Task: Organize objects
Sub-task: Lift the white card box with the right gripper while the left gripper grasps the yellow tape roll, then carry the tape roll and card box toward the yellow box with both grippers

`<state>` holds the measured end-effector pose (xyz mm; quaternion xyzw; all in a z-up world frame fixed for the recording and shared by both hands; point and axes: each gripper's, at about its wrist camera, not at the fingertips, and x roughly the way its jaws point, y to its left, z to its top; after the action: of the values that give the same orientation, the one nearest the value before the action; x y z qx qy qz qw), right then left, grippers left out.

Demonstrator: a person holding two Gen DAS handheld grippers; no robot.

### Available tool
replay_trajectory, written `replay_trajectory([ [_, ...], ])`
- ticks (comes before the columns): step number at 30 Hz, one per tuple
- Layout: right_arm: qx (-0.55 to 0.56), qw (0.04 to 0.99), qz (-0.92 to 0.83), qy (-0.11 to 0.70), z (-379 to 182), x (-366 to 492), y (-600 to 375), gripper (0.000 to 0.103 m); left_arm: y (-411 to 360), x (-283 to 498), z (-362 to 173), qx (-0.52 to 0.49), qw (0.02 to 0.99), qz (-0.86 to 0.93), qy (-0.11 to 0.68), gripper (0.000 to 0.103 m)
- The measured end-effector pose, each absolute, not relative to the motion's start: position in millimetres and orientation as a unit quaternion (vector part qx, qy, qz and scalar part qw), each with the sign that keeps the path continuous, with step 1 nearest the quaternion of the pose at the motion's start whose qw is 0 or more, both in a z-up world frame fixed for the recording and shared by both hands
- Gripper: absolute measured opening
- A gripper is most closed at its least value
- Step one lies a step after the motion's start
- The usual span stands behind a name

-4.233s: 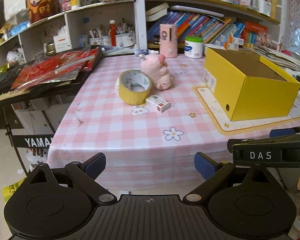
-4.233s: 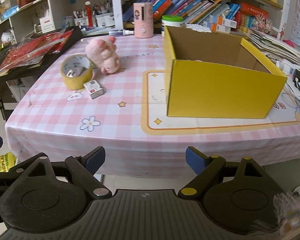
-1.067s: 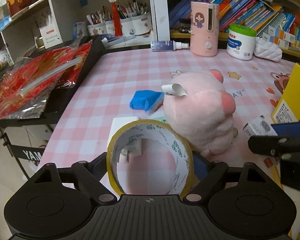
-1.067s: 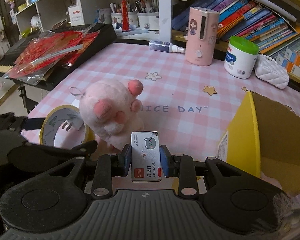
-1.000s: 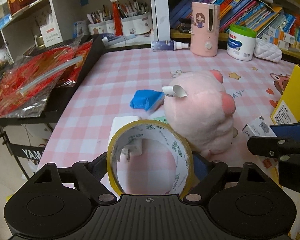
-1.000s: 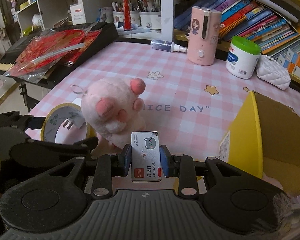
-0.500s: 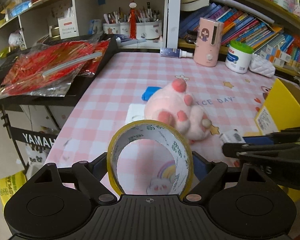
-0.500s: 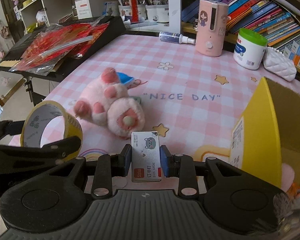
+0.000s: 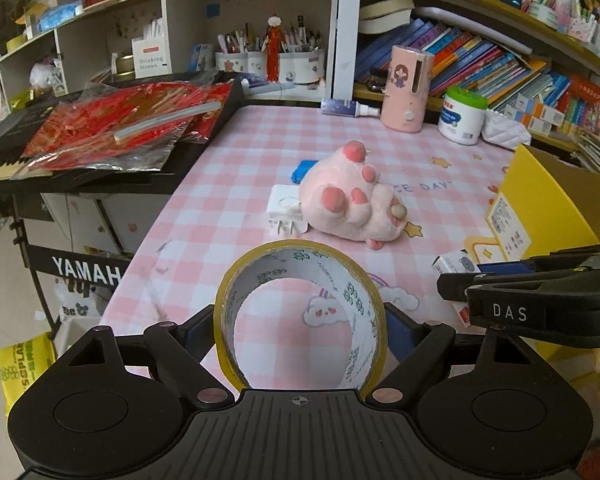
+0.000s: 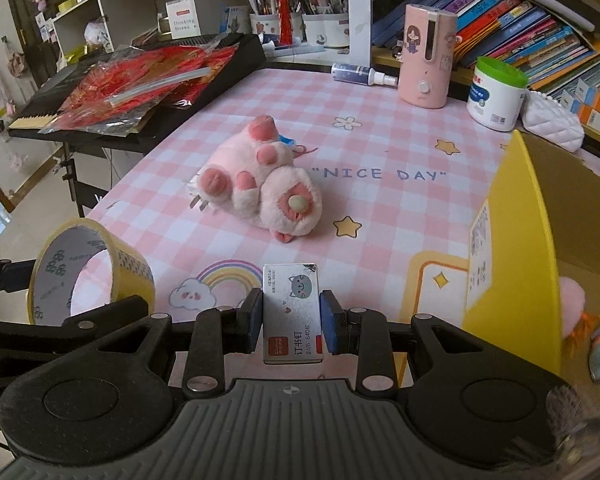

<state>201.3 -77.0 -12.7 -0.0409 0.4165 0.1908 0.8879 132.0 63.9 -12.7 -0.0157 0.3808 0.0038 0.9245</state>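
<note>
My left gripper (image 9: 300, 328) is shut on a yellow tape roll (image 9: 300, 245), held upright above the pink checked tablecloth (image 9: 220, 216). My right gripper (image 10: 292, 320) is shut on a small white staple box (image 10: 292, 292) with a cat drawing. That box (image 9: 456, 266) also shows at the right of the left wrist view. A pink plush toy (image 10: 264, 188) lies on its back, paws up, in the middle of the table, apart from both grippers. A white plug (image 9: 284, 208) and a blue item (image 9: 300, 170) lie beside it. An open yellow box (image 10: 516, 240) stands at the right.
A black keyboard (image 9: 100, 168) with red foil packets borders the table's left edge. A pink humidifier (image 10: 426, 56), a green-lidded jar (image 10: 496, 96) and a spray bottle (image 10: 356, 74) stand at the back before the bookshelves. Something pink (image 10: 572, 304) lies inside the yellow box.
Both grippers have drawn back from the plush toy with the tape roll and staple box in them. The plush has tipped onto its back, and the white plug now lies uncovered.
</note>
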Motion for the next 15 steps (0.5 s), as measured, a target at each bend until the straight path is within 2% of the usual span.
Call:
replay_trajectory([
  [15, -0.028, 0.891, 0.162, 0.423, -14, 125, -78, 0.028, 74, 63, -12, -0.017, 0.923, -0.021, 0.383, 0.085],
])
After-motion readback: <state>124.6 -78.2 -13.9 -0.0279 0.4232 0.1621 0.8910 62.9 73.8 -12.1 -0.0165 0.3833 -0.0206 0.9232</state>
